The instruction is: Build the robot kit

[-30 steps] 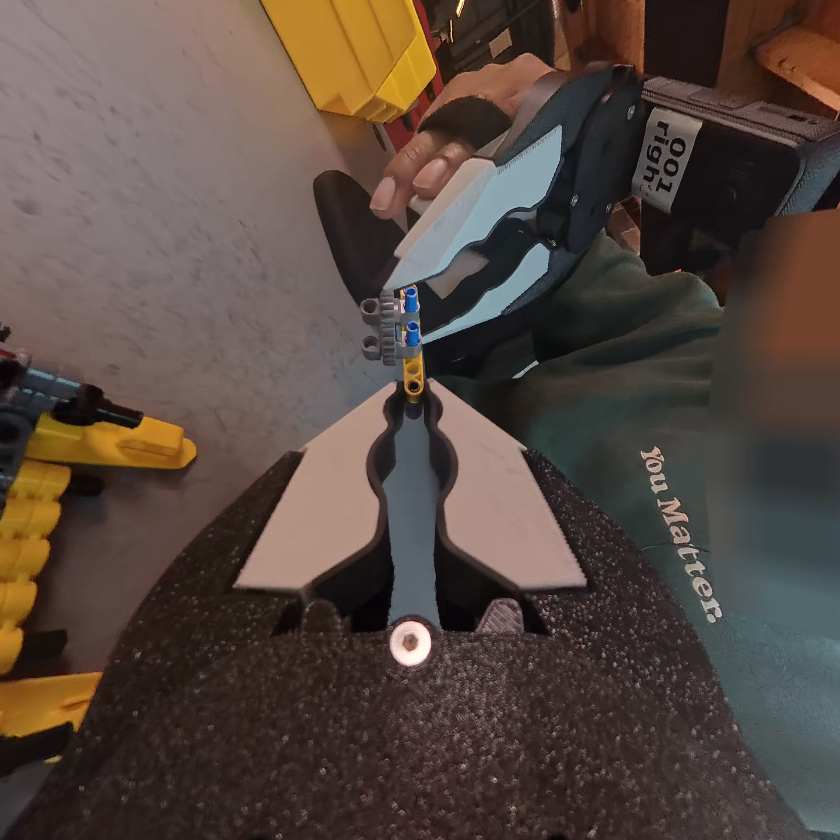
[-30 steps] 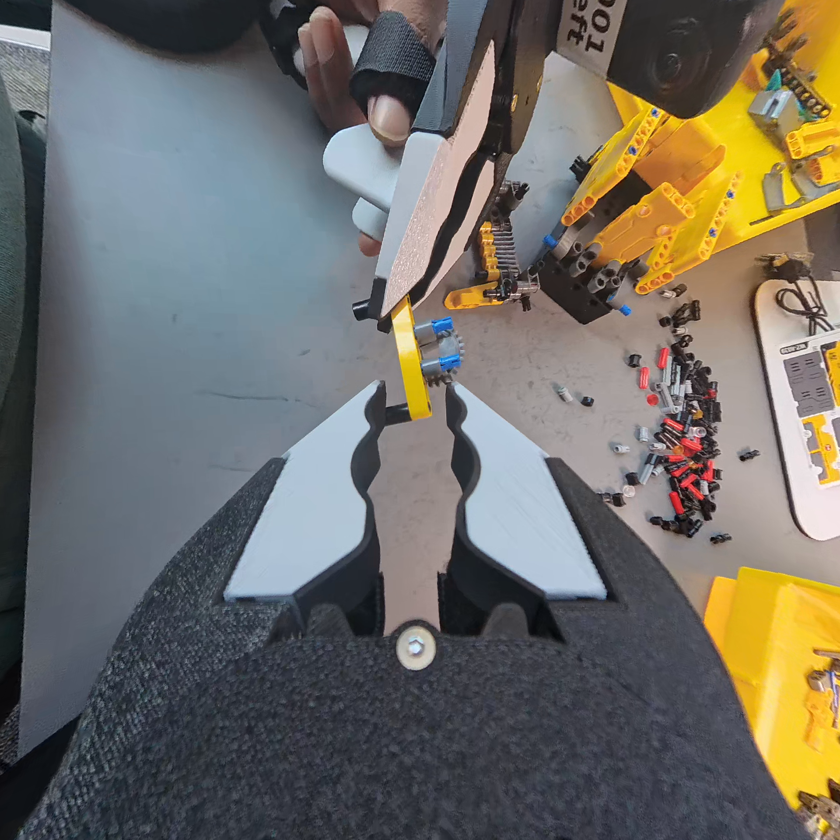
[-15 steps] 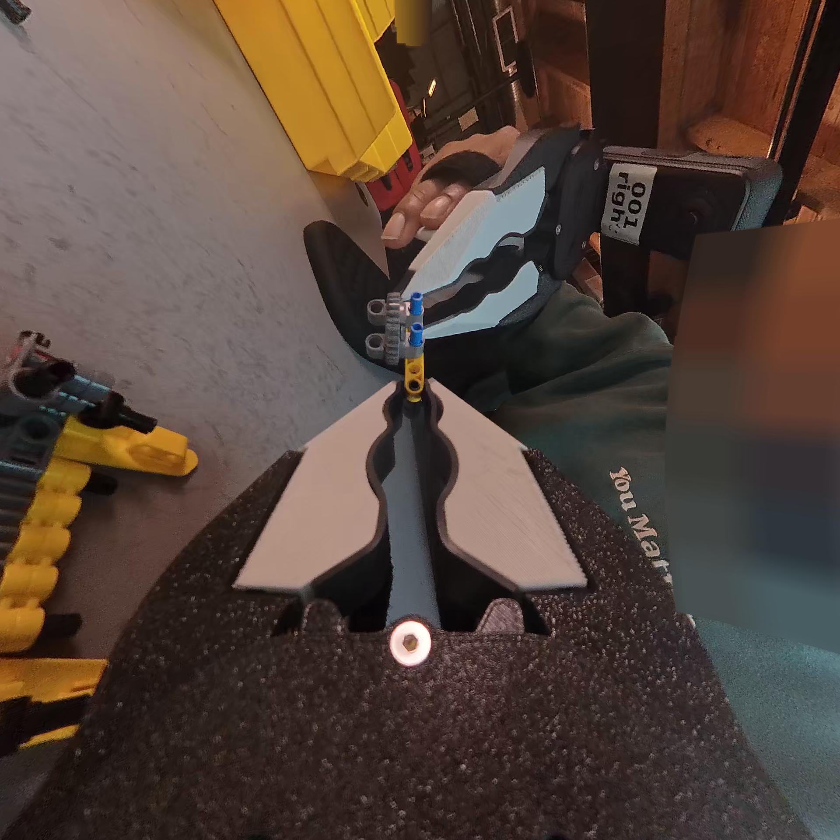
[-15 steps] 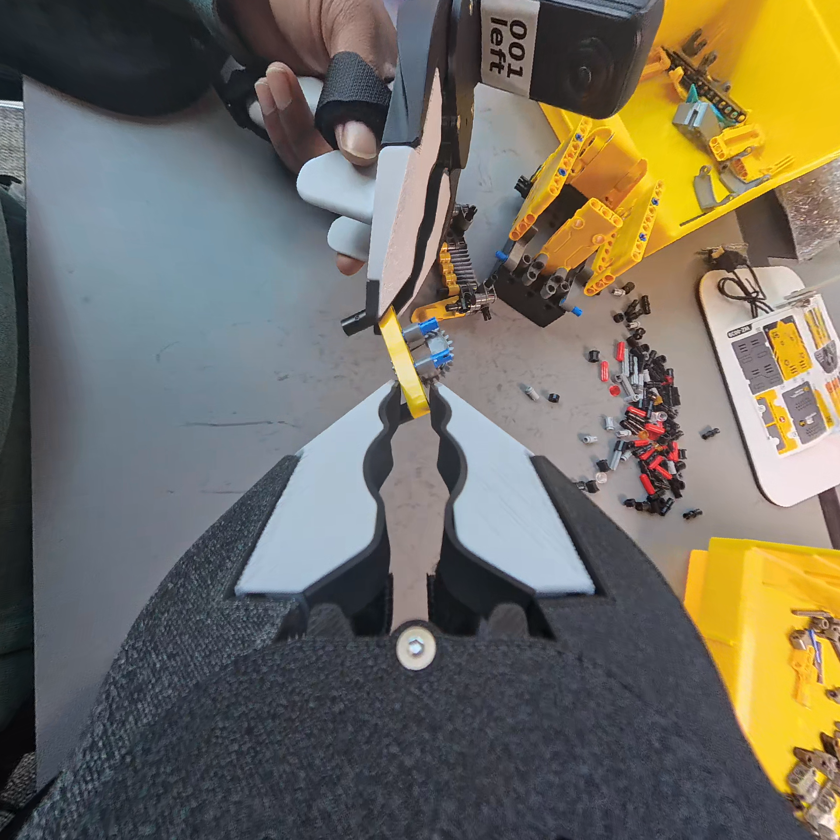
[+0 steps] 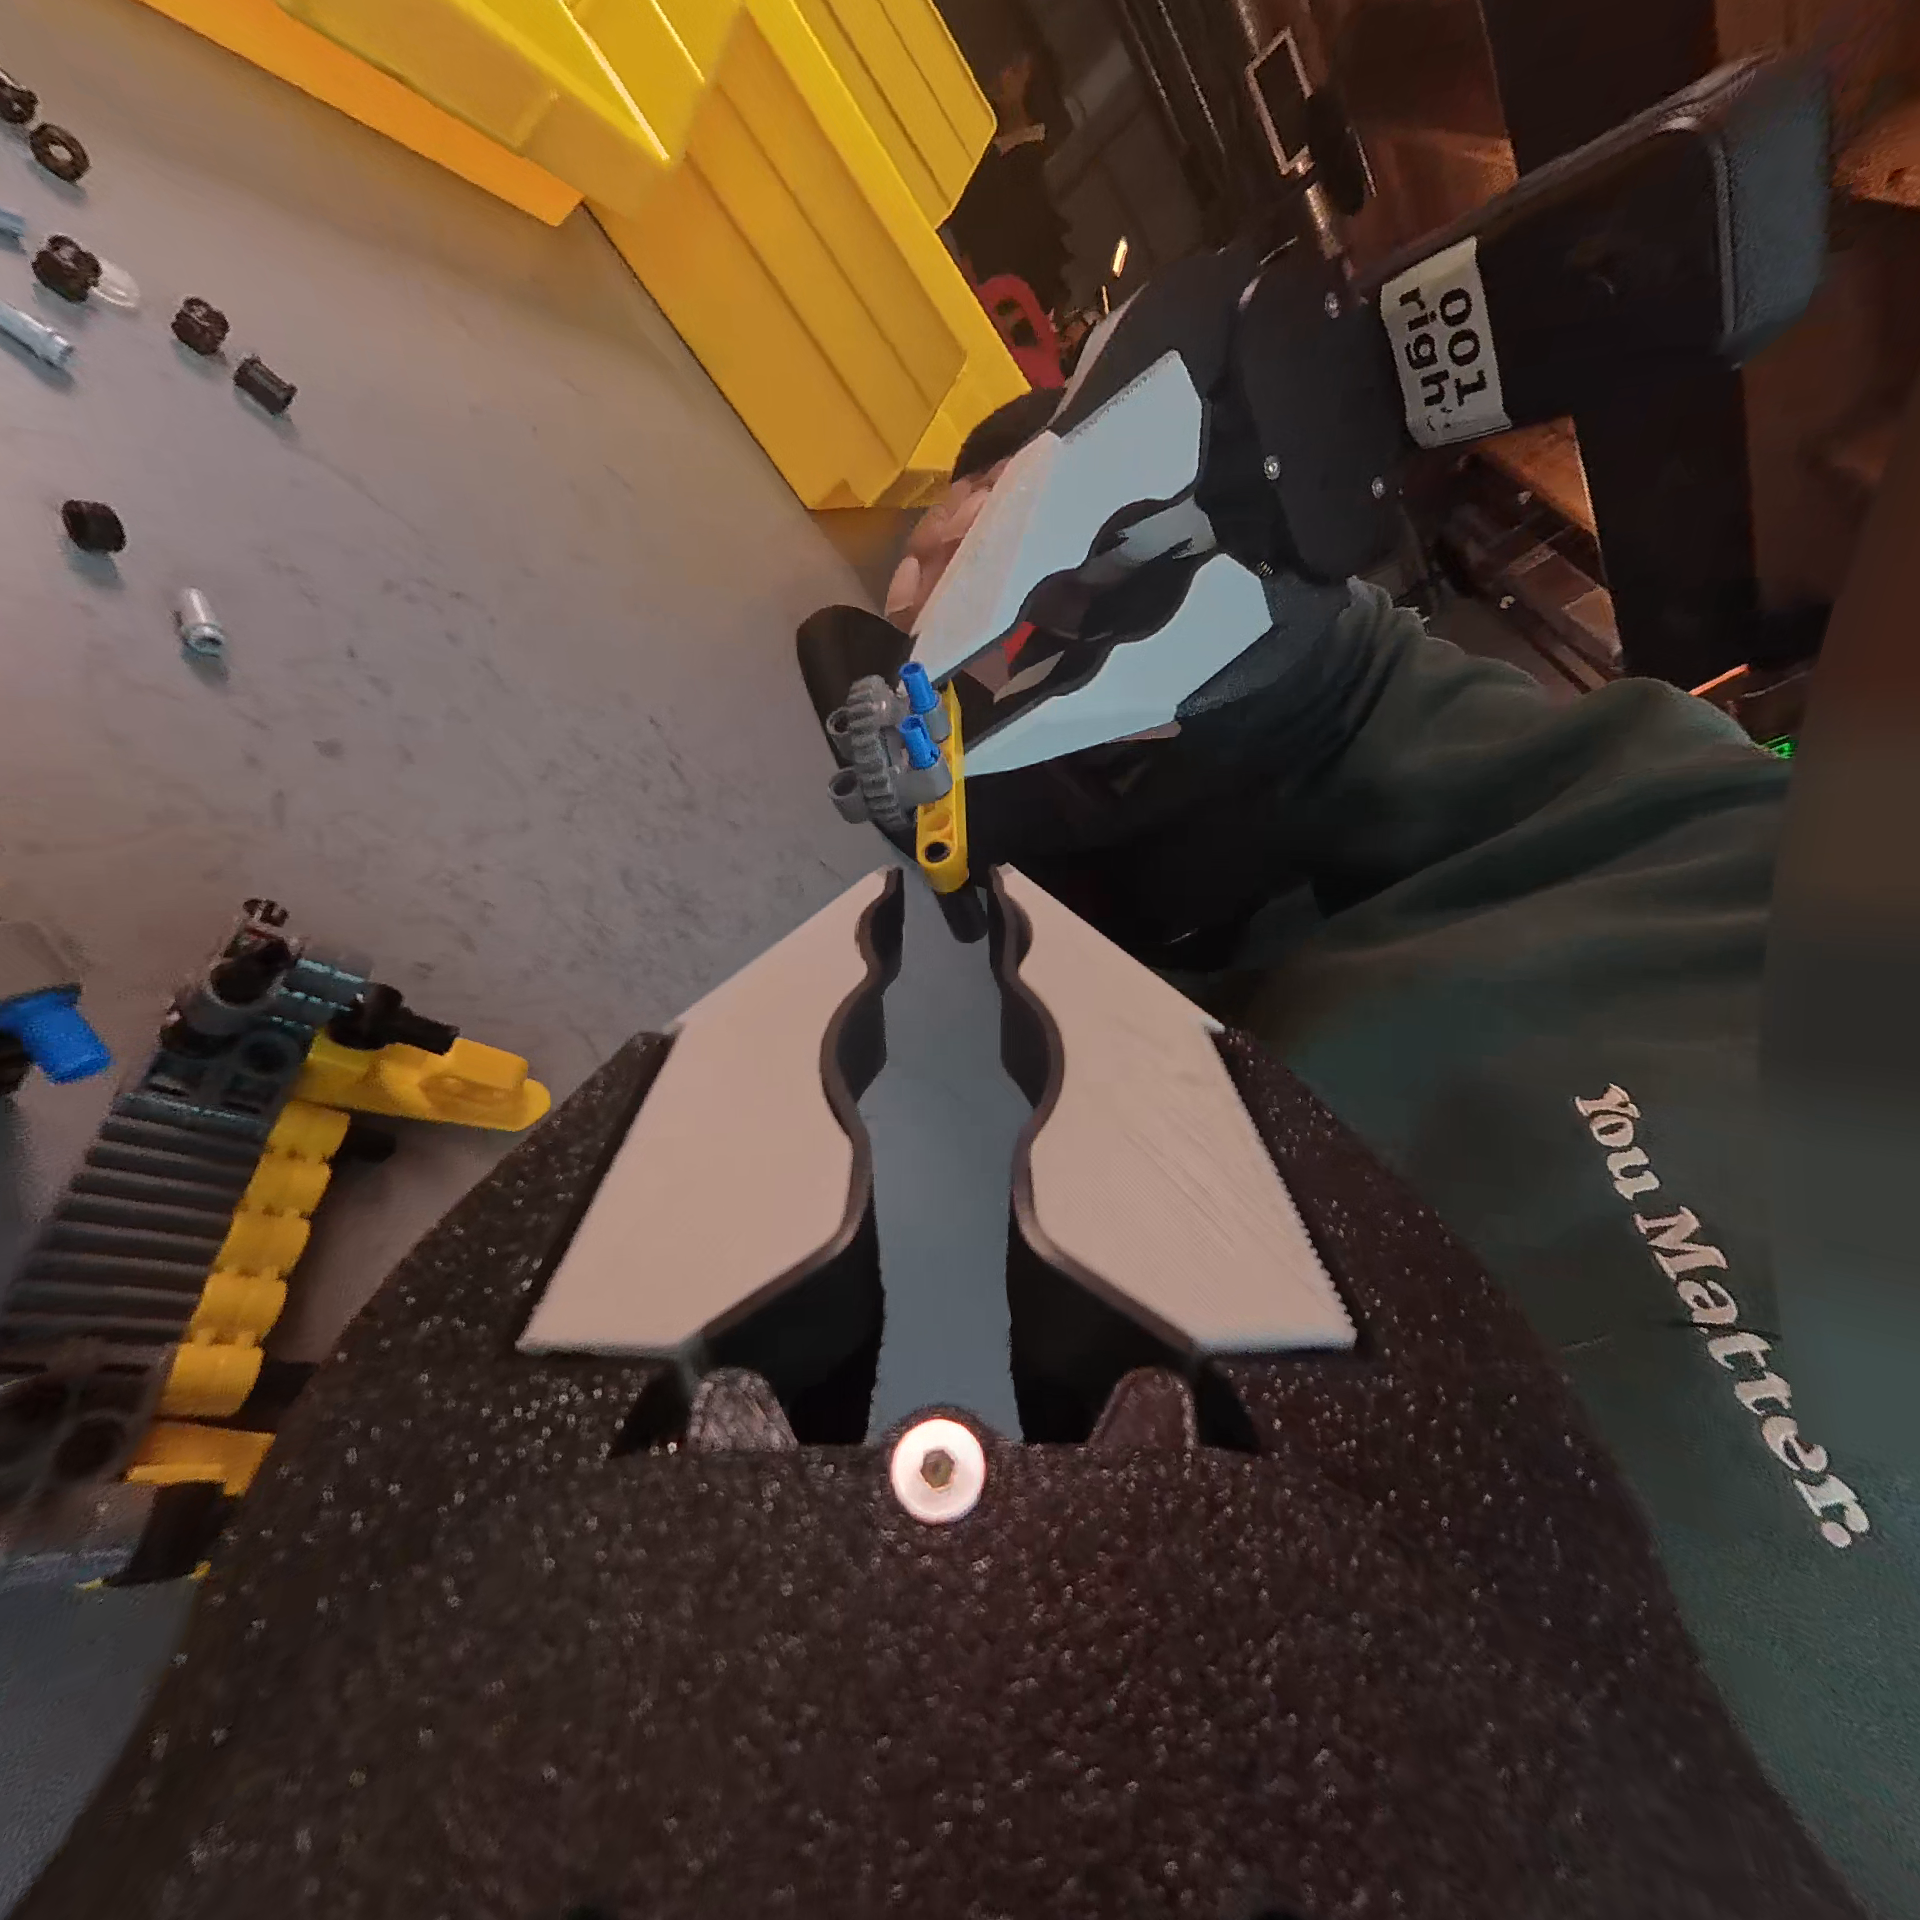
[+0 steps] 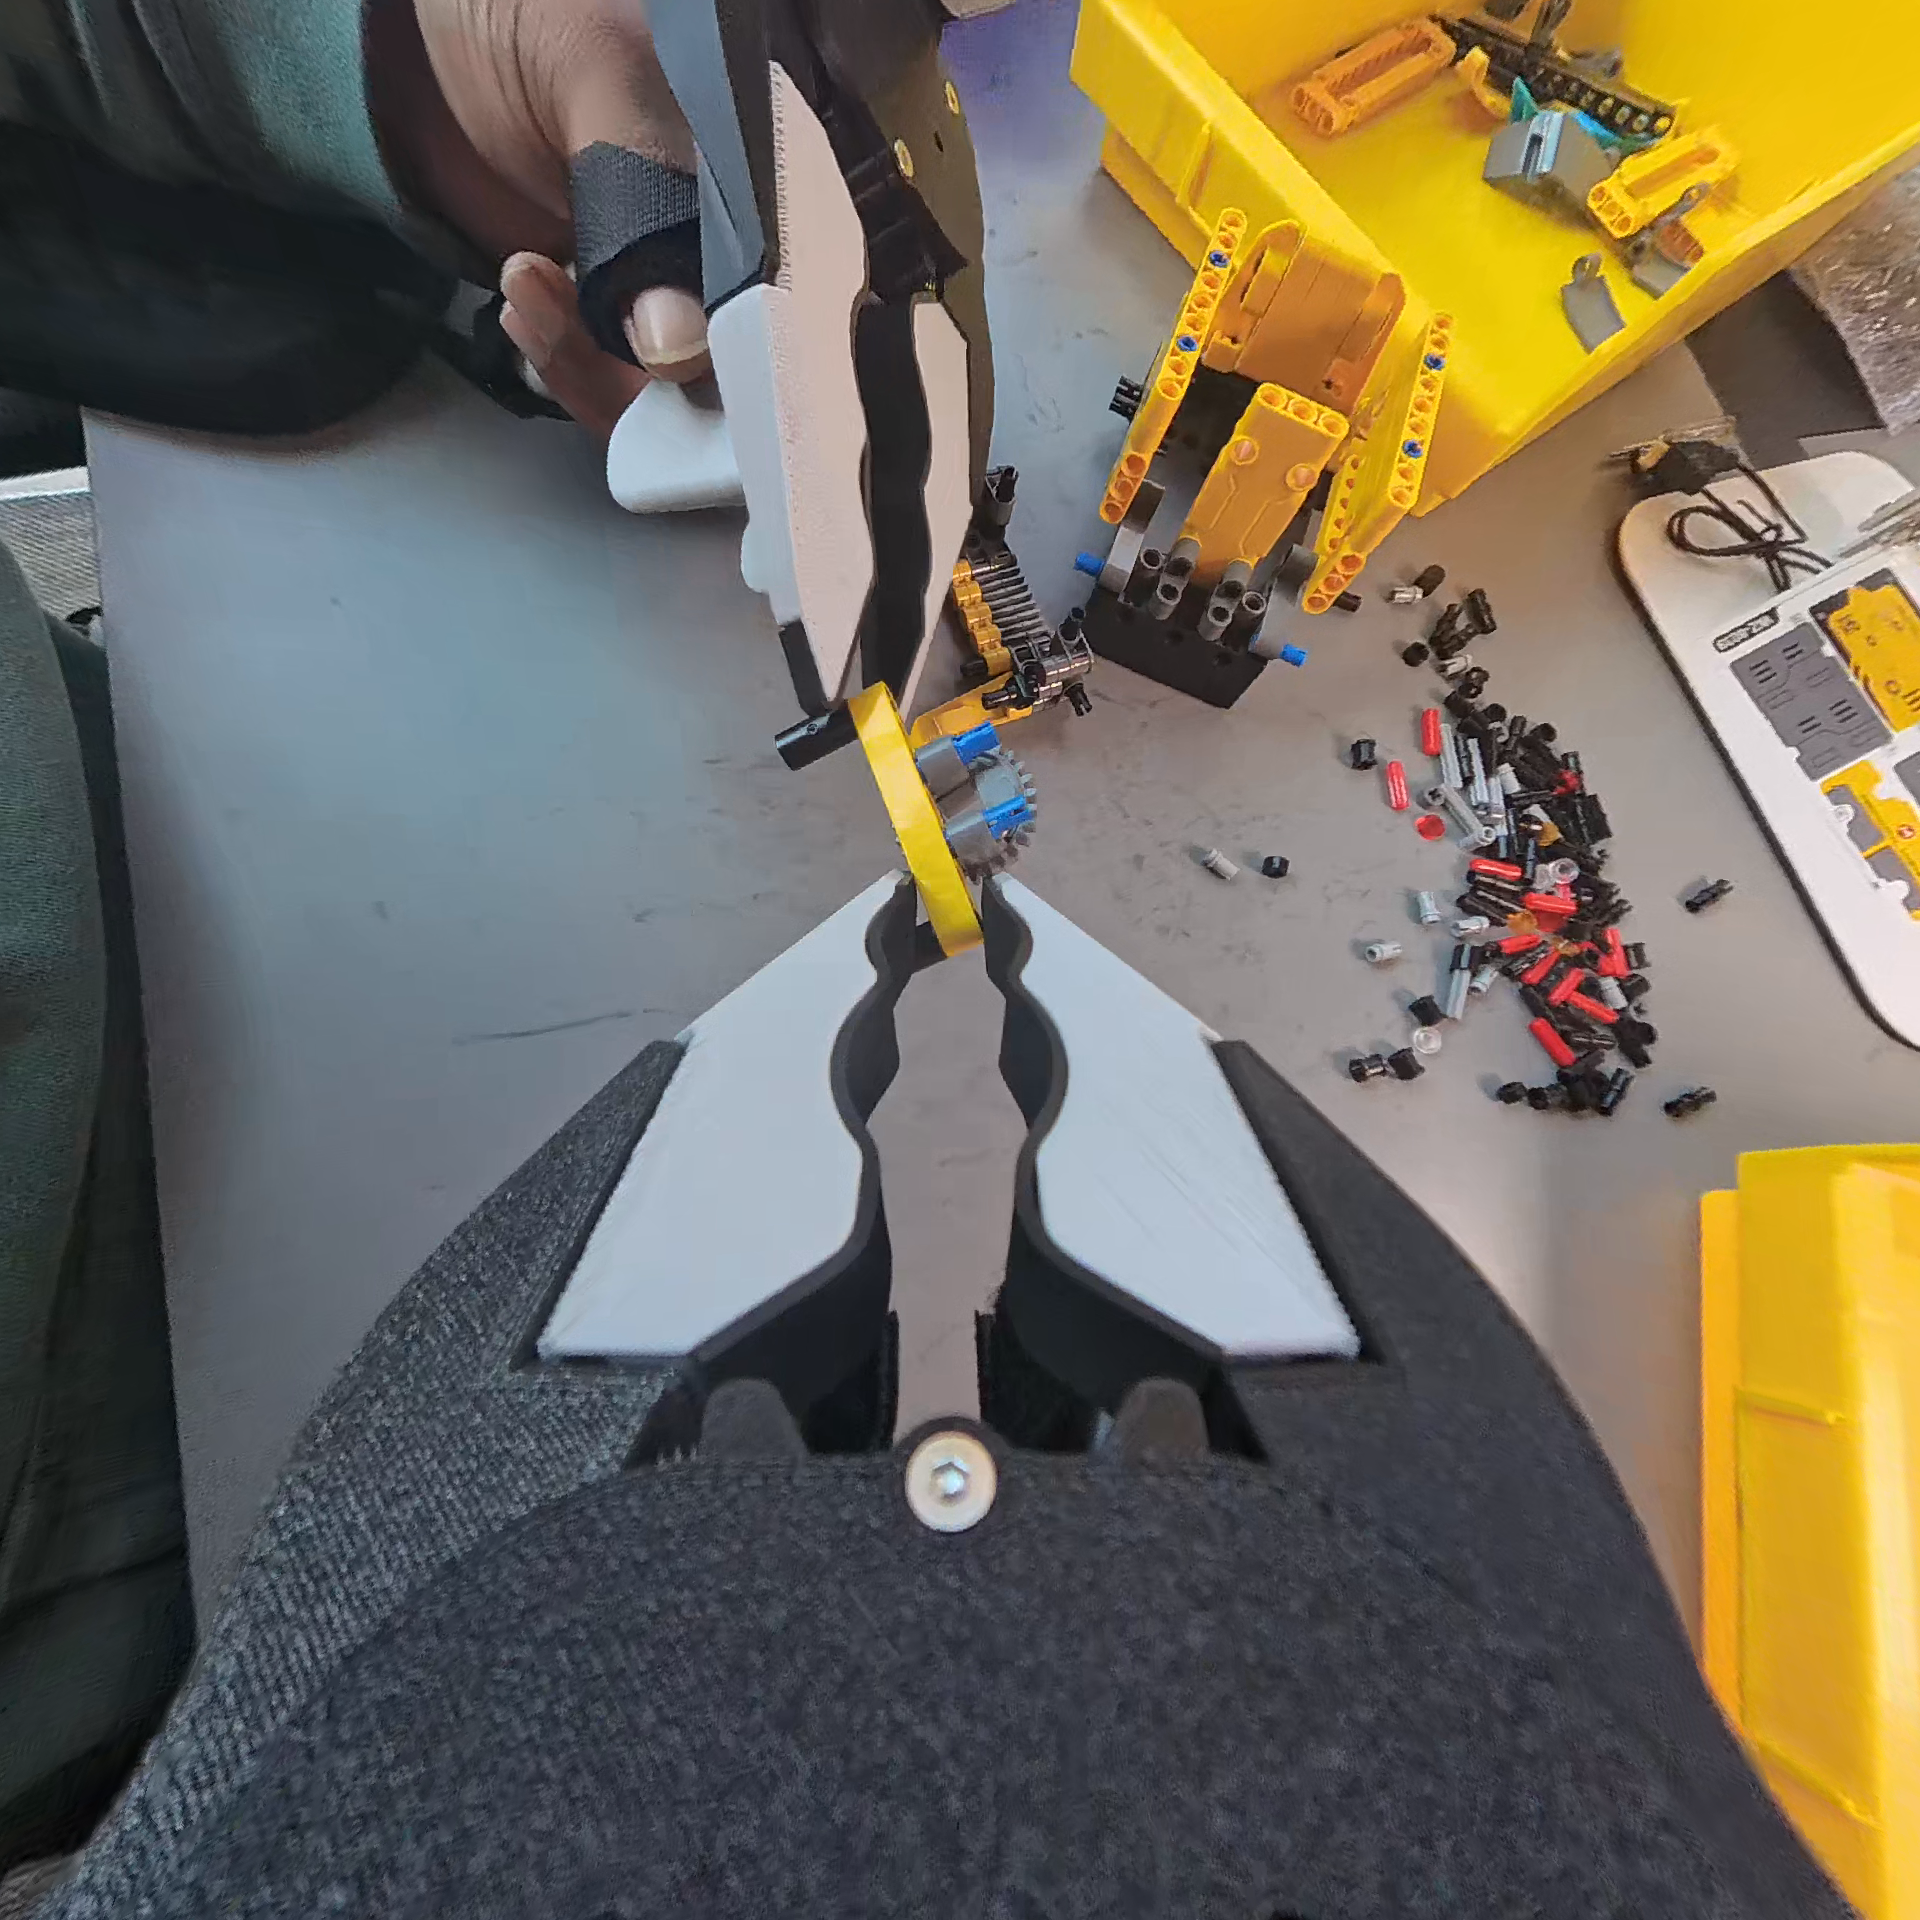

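The small yellow beam assembly [image 6: 920,821] with gear and blue pins hangs above the table [image 6: 416,727], held at both ends. The right gripper [image 6: 940,899] clamps its 6 o'clock end; the left gripper [image 5: 935,894] pinches the black pin end. Uneven pull risks twisting it loose toward the loose parts [image 6: 1527,935] at 3 o'clock.

Yellow beam [image 6: 914,831] with blue pins, possibly grey gear, yellow bins [image 5: 810,260], grey table [image 6: 416,727]
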Tool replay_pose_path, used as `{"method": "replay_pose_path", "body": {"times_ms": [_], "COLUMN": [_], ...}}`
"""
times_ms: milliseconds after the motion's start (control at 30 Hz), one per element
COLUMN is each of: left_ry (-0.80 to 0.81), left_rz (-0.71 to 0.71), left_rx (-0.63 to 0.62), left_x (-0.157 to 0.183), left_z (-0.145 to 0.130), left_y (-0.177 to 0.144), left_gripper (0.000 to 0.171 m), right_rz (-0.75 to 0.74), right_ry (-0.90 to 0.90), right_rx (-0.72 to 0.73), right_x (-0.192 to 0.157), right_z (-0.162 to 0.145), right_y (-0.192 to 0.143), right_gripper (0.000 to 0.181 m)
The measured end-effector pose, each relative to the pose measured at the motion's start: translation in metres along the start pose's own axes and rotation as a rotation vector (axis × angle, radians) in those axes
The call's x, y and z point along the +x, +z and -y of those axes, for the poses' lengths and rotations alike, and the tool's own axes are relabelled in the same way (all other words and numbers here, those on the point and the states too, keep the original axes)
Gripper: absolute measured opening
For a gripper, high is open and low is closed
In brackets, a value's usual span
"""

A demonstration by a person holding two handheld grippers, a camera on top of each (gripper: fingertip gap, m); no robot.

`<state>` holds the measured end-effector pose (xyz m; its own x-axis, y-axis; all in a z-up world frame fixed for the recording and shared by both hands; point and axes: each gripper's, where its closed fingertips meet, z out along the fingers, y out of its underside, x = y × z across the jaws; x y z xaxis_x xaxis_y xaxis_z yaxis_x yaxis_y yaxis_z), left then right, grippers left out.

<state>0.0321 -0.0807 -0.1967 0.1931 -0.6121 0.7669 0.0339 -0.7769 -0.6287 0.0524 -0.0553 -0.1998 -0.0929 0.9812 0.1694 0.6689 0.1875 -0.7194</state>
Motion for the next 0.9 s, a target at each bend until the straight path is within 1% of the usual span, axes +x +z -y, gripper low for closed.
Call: {"method": "replay_pose_path", "body": {"times_ms": [67, 133, 233, 367, 467, 533, 633, 767, 867, 900], "left_ry": [-0.002, -0.001, 0.013, 0.093, 0.207, 0.329, 0.526, 0.922, 1.214, 1.287], "left_rz": [0.003, -0.013, 0.005, 0.091, 0.188, 0.273, 0.39, 0.572, 0.726, 0.758], "left_rx": [0.007, 0.015, 0.012, 0.012, -0.019, -0.058, -0.104, -0.21, -0.303, -0.33], "left_x": [0.0, 0.003, 0.002, -0.001, -0.007, -0.013, -0.02, -0.032, -0.045, -0.048], "left_z": [0.001, 0.001, 0.001, 0.005, 0.003, 0.001, 0.0, -0.005, -0.009, -0.01], "left_y": [0.001, 0.002, 0.001, -0.002, -0.002, -0.002, 0.0, 0.0, -0.002, -0.002], "left_gripper": [0.014, 0.007, 0.006, 0.006, 0.006, 0.007, 0.006, 0.007, 0.006, 0.006], "right_rz": [-0.02, -0.054, -0.119, -0.195, -0.166, -0.148, -0.111, -0.099, -0.088, -0.082], "right_ry": [-0.056, -0.11, -0.188, -0.263, -0.253, -0.23, -0.208, -0.218, -0.225, -0.221], "right_rx": [0.018, 0.034, 0.052, 0.083, 0.118, 0.126, 0.099, 0.076, 0.075, 0.072], "right_x": [-0.002, -0.002, -0.001, 0.003, -0.001, -0.001, -0.001, -0.002, -0.003, -0.003], "right_z": [0.002, 0.006, 0.009, 0.012, 0.016, 0.018, 0.012, 0.001, -0.008, -0.012], "right_y": [0.0, 0.001, 0.003, 0.004, 0.002, 0.0, 0.003, 0.01, 0.017, 0.02], "right_gripper": [0.011, 0.011, 0.012, 0.012, 0.018, 0.019, 0.025, 0.03, 0.026, 0.026]}}
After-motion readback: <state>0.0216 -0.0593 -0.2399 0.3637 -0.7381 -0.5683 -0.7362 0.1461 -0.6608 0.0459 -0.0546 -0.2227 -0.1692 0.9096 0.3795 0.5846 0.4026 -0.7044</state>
